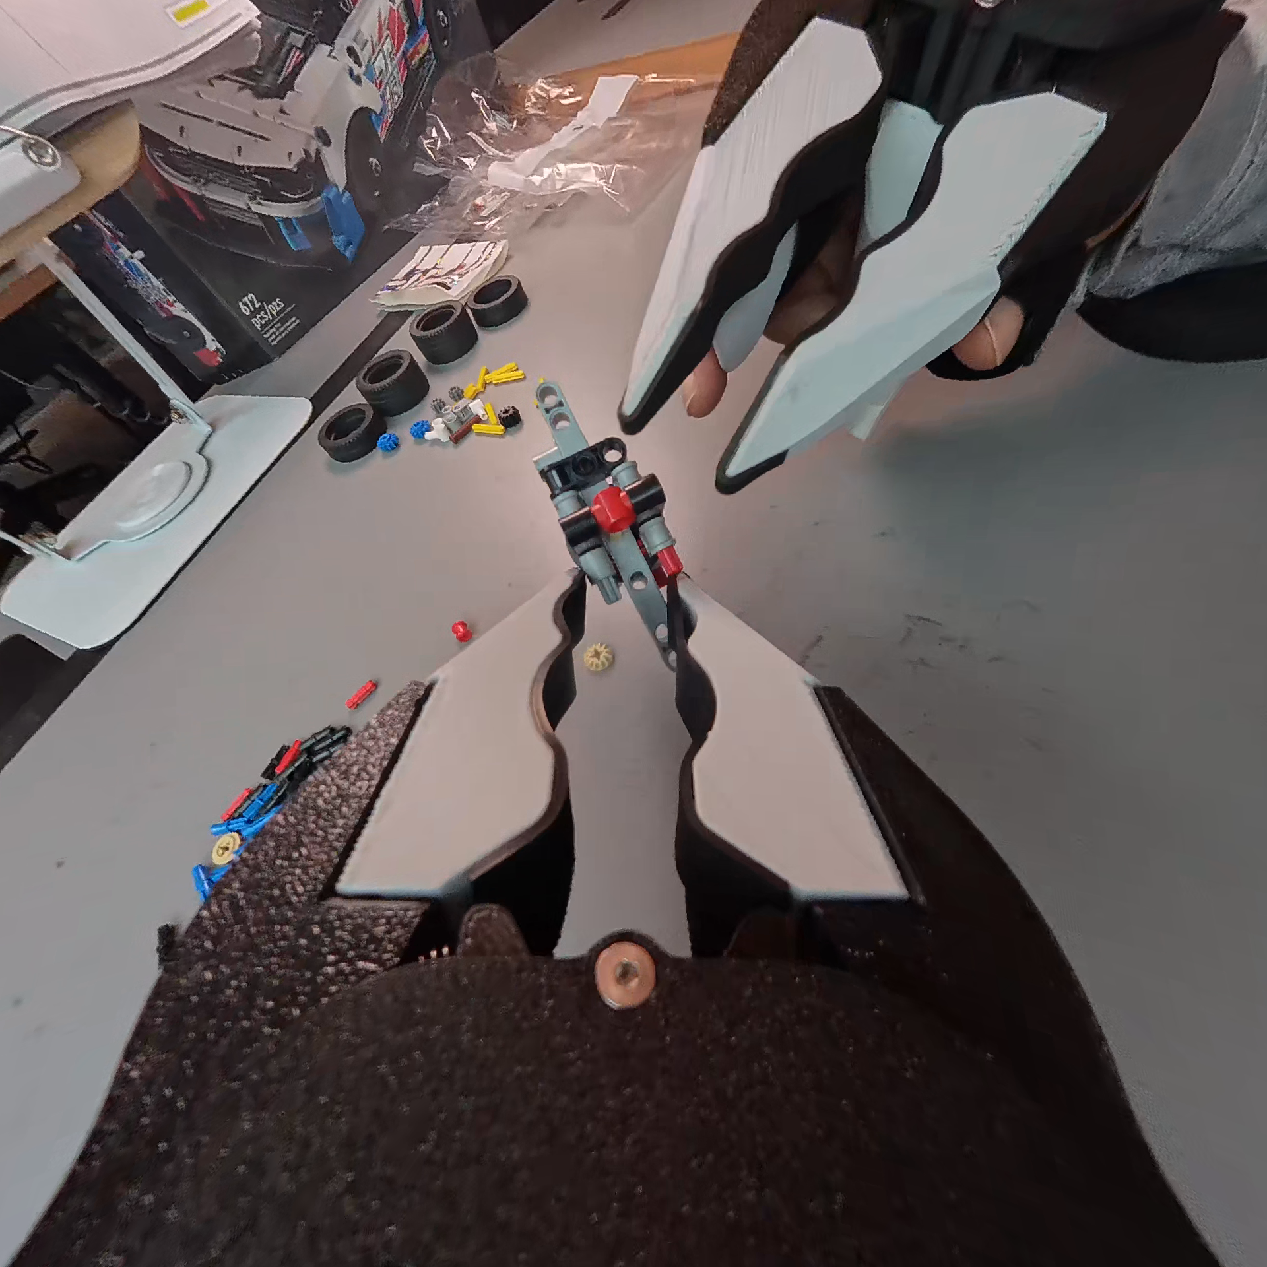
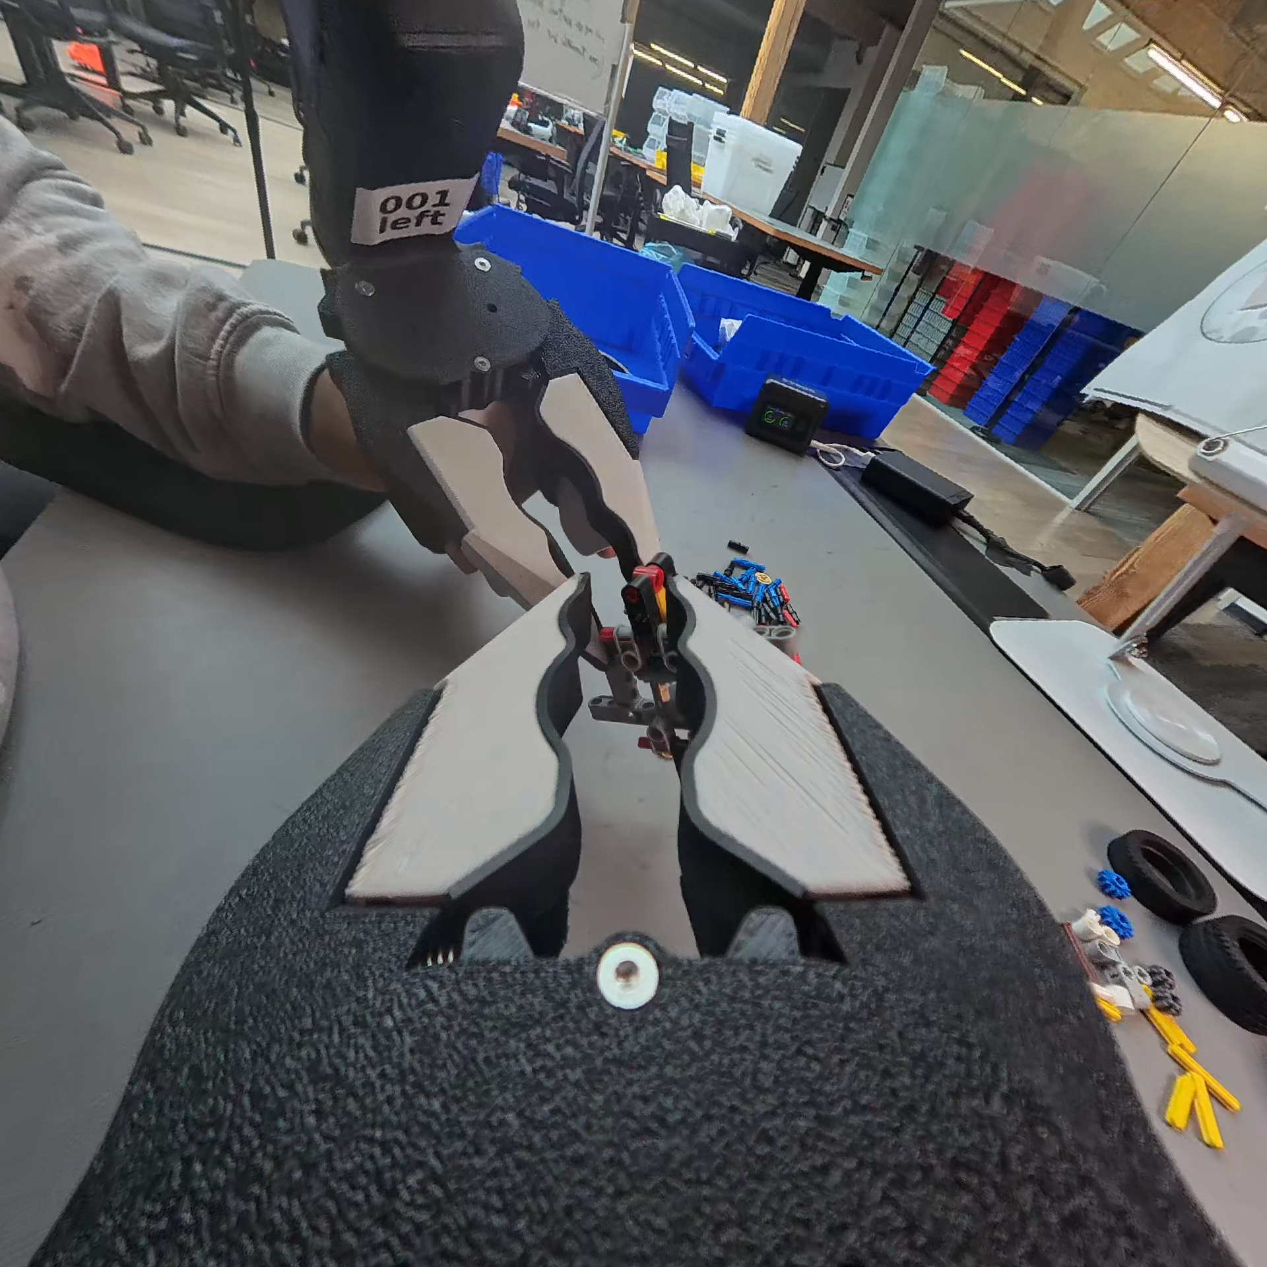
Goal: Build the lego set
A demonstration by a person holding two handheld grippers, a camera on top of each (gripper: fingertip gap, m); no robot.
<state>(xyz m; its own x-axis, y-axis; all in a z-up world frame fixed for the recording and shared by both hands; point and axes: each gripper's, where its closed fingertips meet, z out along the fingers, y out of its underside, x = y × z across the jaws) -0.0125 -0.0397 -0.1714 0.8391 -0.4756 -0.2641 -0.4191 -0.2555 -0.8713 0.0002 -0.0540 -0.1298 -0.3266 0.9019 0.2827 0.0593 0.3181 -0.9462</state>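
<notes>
A small lego assembly of grey beams, black connectors and red pins is held just above the grey table. My left gripper is shut on its near end; the grey beam runs back along the right finger. In the right wrist view the left gripper holds the assembly, which reaches towards the camera. My right gripper is open, with the assembly showing in the gap between its fingers. In the left wrist view the right gripper hovers open just above and right of the assembly, with nothing in it.
A tan gear lies under my left fingers, with red pins to the left. A pile of blue, black and red pins, several tyres, small parts, the set's box, plastic bags and a lamp base lie left. Blue bins stand behind. The grippers' ends are close to 5 cm from one another. The left tips stand about 8 cm off the tan gear.
</notes>
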